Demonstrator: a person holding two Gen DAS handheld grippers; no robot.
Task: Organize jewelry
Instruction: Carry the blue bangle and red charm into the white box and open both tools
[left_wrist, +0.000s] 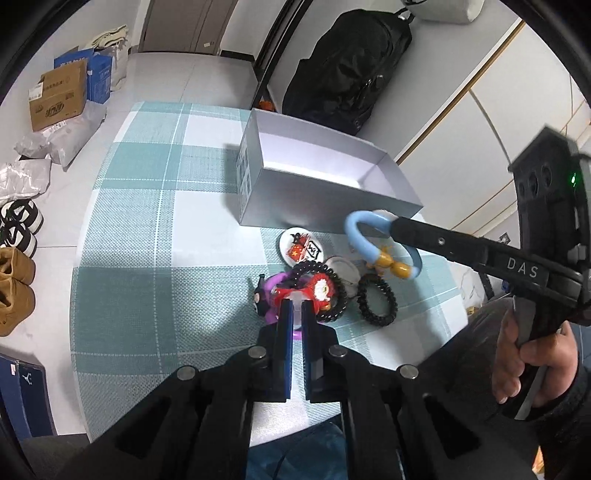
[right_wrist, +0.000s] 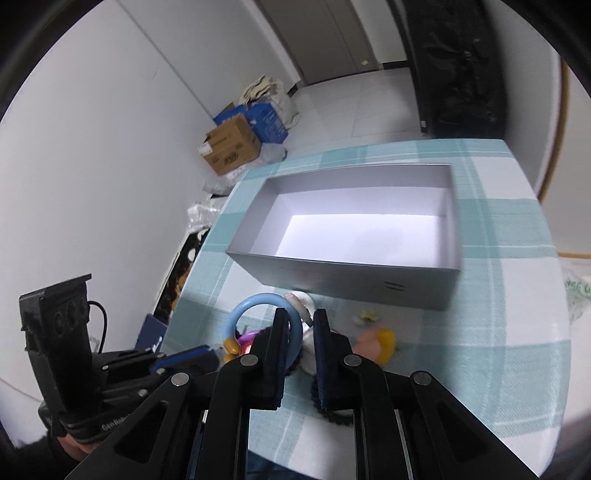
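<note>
An open grey box (left_wrist: 317, 184), empty inside (right_wrist: 365, 236), stands on the checked tablecloth. In front of it lies a pile of jewelry: a round badge (left_wrist: 302, 248), black coil hair ties (left_wrist: 376, 300), a purple bracelet (left_wrist: 275, 282) and a red ornament (left_wrist: 320, 290). My right gripper (left_wrist: 395, 225) is shut on a blue bangle (left_wrist: 360, 236) with yellow beads and holds it above the pile, near the box's front wall; the bangle (right_wrist: 255, 306) hangs over the left finger. My left gripper (left_wrist: 295, 308) is nearly closed, with its tips over the purple bracelet and red ornament.
Cardboard boxes (left_wrist: 59, 98) and plastic bags lie on the floor at the left, with shoes (left_wrist: 14, 288) nearer. A black bag (left_wrist: 351, 66) stands behind the table. A small flower (right_wrist: 365, 316) and a pink-yellow item (right_wrist: 380, 341) lie right of the pile.
</note>
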